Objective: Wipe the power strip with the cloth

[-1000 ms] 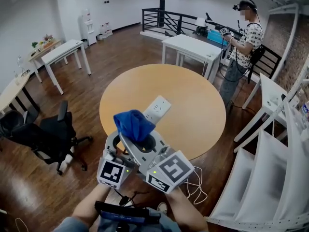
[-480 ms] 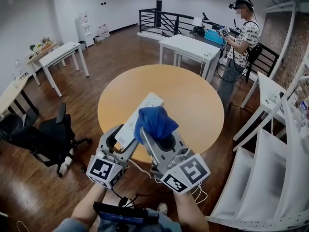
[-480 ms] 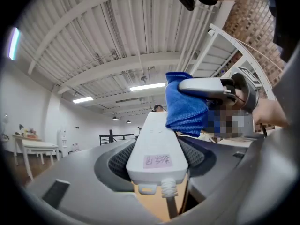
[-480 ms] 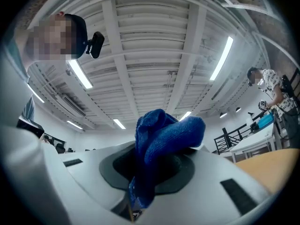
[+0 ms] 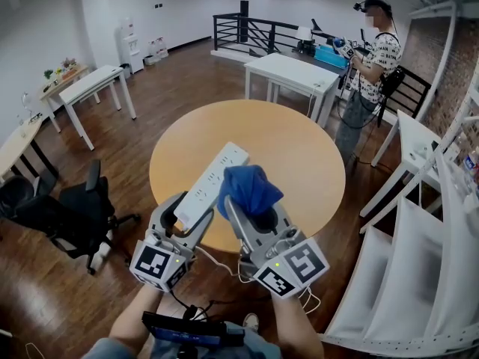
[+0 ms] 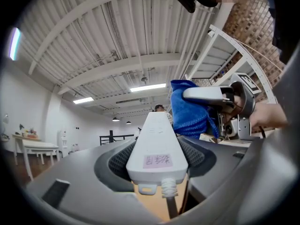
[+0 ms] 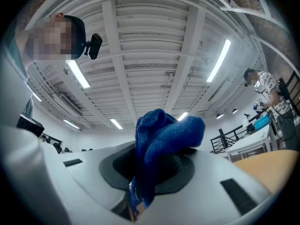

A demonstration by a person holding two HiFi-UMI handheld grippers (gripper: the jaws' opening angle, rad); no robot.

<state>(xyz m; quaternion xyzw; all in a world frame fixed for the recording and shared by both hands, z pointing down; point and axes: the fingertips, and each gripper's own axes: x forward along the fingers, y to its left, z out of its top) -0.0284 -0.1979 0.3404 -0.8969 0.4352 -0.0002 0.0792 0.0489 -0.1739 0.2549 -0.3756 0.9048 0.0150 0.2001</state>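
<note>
Above the near edge of the round counter (image 5: 299,144), the power strip (image 5: 212,183) is held up off the wood. Its long axis runs away from the person, tilting slightly right. The left tool (image 5: 191,214) is clamped across its cord end. The right tool (image 5: 257,214) pinches the bunched blue cloth (image 5: 249,189) just right of the strip's mid-length, perhaps touching it. The likely stroke runs along the strip's length.

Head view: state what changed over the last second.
The right tool carried the blue cloth rightward across the power strip, from covering its near part to its right side. Unchanged: the left tool grips the strip, the right tool grips the cloth.
</note>
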